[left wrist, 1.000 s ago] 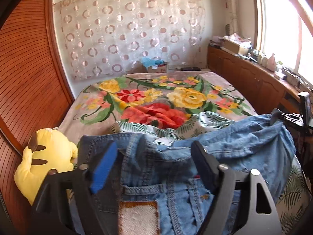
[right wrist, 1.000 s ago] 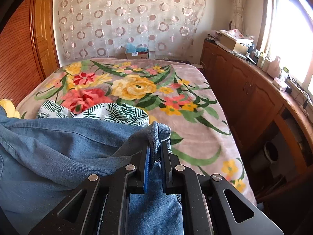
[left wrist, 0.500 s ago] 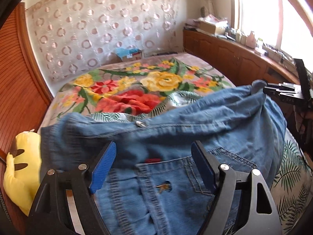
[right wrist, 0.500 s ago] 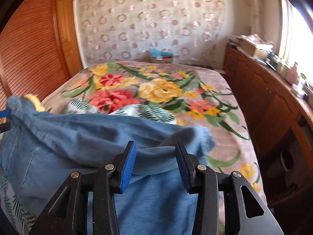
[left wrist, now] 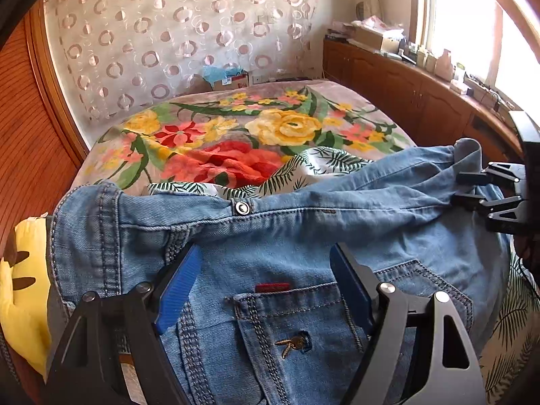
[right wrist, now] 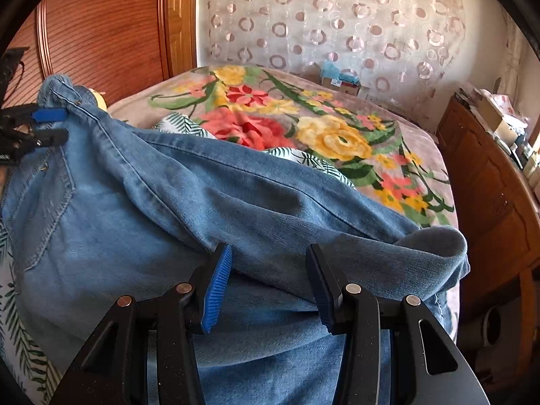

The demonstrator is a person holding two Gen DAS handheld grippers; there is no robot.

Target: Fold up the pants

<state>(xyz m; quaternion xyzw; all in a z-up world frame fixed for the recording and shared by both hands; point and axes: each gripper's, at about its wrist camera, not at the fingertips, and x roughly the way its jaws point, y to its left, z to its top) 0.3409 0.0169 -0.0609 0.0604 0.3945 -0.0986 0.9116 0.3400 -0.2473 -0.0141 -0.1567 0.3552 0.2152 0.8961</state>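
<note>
Here, folded jeans (left wrist: 303,229) beneath both parted tools, right tool (right wrist: 268,287) opening.

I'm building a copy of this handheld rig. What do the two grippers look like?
Both match: the left gripper and right gripper have matte black angular fingers with triangular cut-outs and round silver pivot pins. Each finger ends in a ribbed blue pad. No cables, markings or sleeves are visible.

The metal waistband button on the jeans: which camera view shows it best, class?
The left wrist view: the metal waistband button sits uncovered on the jeans, near the frame's centre. The right wrist view shows only denim folds, no button.
</note>
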